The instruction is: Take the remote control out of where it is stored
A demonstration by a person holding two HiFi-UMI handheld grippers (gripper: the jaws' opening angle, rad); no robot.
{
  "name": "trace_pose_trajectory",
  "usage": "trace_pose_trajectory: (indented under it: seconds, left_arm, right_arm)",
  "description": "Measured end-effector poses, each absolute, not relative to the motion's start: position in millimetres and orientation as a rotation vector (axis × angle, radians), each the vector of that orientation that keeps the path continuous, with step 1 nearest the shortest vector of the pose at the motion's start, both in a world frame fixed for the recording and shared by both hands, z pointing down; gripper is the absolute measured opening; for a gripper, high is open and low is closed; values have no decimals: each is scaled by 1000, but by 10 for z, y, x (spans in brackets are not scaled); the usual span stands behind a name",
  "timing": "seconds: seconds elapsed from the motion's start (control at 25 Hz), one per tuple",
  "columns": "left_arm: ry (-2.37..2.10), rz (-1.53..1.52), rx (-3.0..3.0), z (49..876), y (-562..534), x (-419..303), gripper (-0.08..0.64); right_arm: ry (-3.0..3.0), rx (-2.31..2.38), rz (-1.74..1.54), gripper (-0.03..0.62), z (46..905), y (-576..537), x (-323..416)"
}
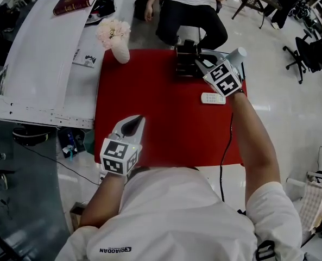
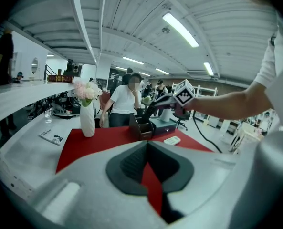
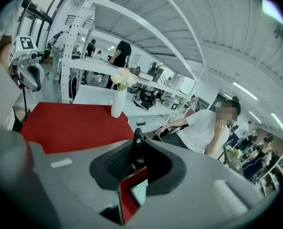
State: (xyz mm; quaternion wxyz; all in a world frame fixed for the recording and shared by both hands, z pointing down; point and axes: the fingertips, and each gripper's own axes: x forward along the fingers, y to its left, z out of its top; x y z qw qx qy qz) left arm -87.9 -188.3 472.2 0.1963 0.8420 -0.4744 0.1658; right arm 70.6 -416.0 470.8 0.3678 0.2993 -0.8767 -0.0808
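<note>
Right gripper (image 3: 139, 152) fingers clamped on slim black remote (image 3: 138, 136), at holder (image 1: 183, 65), 1 o'clock on red mat (image 1: 161, 124). Left gripper (image 2: 148, 146) fingers together, empty. Best lift straight up, clearing the rim before swinging away.

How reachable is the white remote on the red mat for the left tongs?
Probably yes: only bare red mat lies between the left tongs and the white remote; the right tongs, gripping a dark remote, are clear of that path.
</note>
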Motion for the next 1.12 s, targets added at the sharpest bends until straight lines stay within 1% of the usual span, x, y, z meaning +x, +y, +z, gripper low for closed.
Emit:
trace_pose_trajectory:
  seconds: [0.28,0.72,0.92,1.12]
  left_arm:
    - [-1313,472,2389,4707,-1794,-775,2]
    - [-1264,484,2450,4654,-1757,-525,2]
    - [-1225,502,2474,4662,-1741,-384,2]
    - [-1205,509,2489,4653,-1721,-272,2]
  right_arm:
    - [-2367,920,-29,66,4522,-3874,961]
    - [-2433,1115,277,66,4677,-3275,1552]
    - [-2441,1206,490,66,4817,-3027,1855]
    - [-2412,1268,768,66,5170,-2725,2103]
